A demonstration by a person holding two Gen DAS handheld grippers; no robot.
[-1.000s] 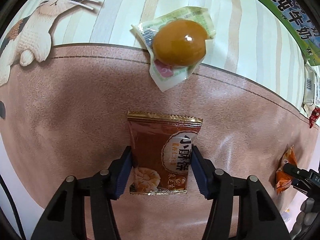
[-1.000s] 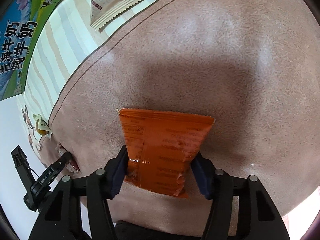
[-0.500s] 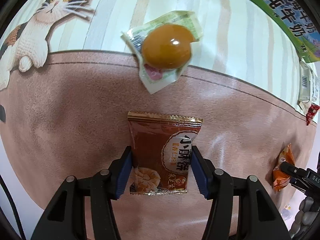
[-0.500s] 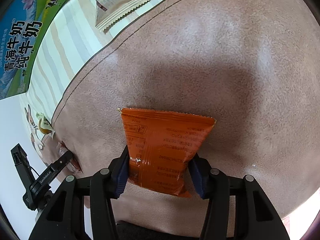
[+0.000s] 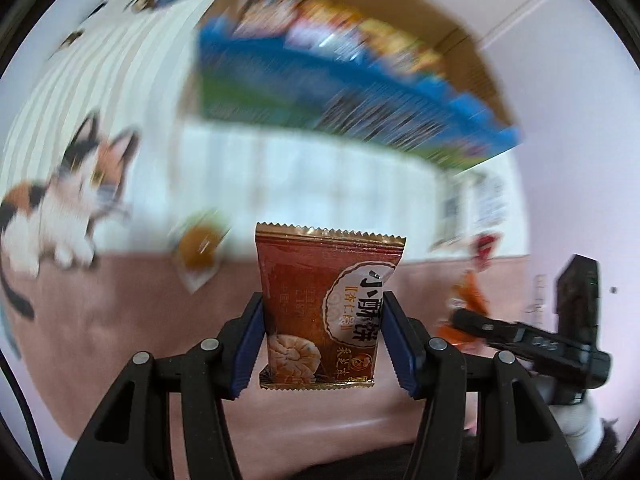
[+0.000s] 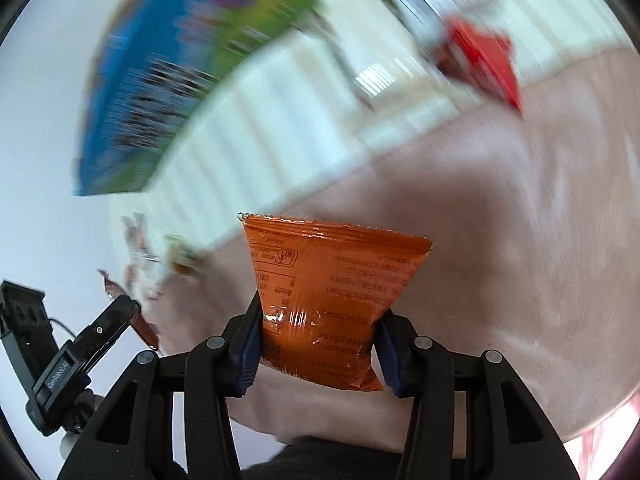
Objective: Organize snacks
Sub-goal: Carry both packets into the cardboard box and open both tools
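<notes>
The left gripper clamps a brown pastry packet between its blue pads, packet upright, its lower half in the jaws and its serrated top edge beyond the tips. The right gripper has just been closing its jaws on an orange snack packet, pinched at its lower part and flaring wider above. Further off, blurred, lie the cat-print mat and a blue-green carton of snacks.
</notes>
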